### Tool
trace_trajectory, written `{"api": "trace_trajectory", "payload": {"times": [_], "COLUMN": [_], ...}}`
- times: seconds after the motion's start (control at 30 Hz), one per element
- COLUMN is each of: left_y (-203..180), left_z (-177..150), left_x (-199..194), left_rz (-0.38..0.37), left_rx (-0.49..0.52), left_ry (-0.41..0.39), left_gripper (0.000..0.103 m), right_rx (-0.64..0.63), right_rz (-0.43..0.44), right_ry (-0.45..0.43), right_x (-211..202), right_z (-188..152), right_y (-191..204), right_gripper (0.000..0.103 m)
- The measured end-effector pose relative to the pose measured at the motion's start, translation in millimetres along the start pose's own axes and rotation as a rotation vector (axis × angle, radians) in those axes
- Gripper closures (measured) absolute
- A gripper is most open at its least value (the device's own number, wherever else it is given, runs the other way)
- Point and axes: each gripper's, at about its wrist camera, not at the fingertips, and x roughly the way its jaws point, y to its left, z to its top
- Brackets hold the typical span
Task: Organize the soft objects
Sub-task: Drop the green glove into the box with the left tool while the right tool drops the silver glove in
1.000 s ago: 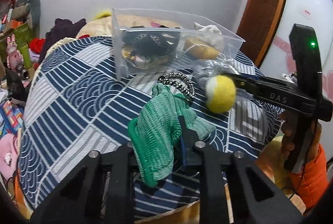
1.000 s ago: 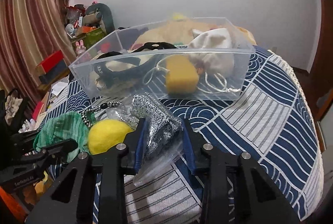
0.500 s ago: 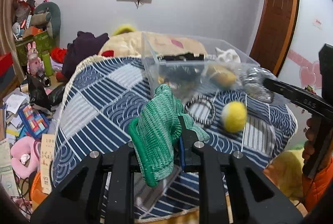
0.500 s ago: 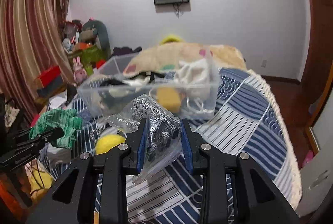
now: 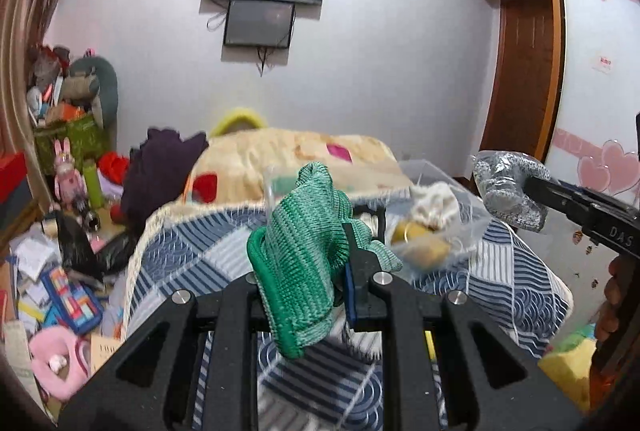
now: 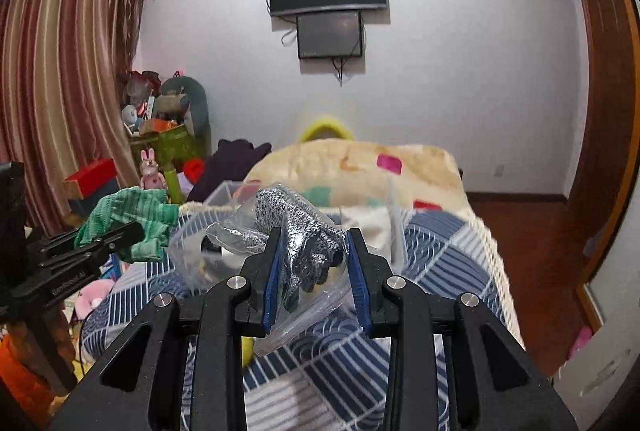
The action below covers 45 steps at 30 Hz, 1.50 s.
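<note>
Two loads in the air at once, one per hand. Left hand-held gripper (image 5: 340,263) clenched on a green knitted cloth (image 5: 304,255), pinched near one edge so the rest droops off the fingers and hangs clear of the patterned bedspread (image 5: 192,251). Right hand-held gripper (image 6: 312,263) clamped on a clear plastic bag holding grey speckled knit gloves (image 6: 300,235), pads squeezing the bag's middle so the slack plastic bunches above and trails below. Both held high and angled slightly down toward the clear plastic bin (image 6: 224,199) on the bed, likely to clear its rim before dropping in. Bin already holding a white drawstring pouch (image 5: 436,207) and a yellow sponge (image 5: 420,243), blurred here. Soft, floppy pieces: pinch grips suit them, though a snag on the rim seems possible.
</note>
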Motion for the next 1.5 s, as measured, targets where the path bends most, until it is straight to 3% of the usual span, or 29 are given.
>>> {"api": "trace_trajectory", "payload": {"times": [0.27,0.63,1.03,1.2,1.33,1.5], "left_y": [-8.1,-0.8,-10.7,-14.9,-15.1,-18.1], "left_z": [18.1,14.5,6.0,2.2,2.0,1.9], "left_x": [27.1,84.0,121.7,119.6,111.6,94.8], "left_rz": [0.016,-0.020,-0.018,-0.018,-0.021,-0.022], "left_rx": [0.029,-0.049,0.001,0.017,0.022,0.044], "left_ry": [-0.034,0.077,0.195,0.203,0.202,0.182], "left_gripper": [0.084,0.084,0.084,0.077,0.063,0.052], "right_rx": [-0.030,-0.006,0.002,-0.020,-0.023,-0.021], "right_rz": [-0.005,0.012,0.028,0.031,0.028,0.034], "right_ry": [-0.006,0.116,0.237,0.249,0.248,0.228], "right_x": [27.3,86.3,115.9,112.4,107.8,93.6], "right_z": [15.3,2.8,-11.2,-11.1,-11.0,-10.6], "right_y": [14.5,21.8,17.0,16.6,14.8,12.3], "right_gripper": [0.075,0.075,0.075,0.072,0.070,0.052]}}
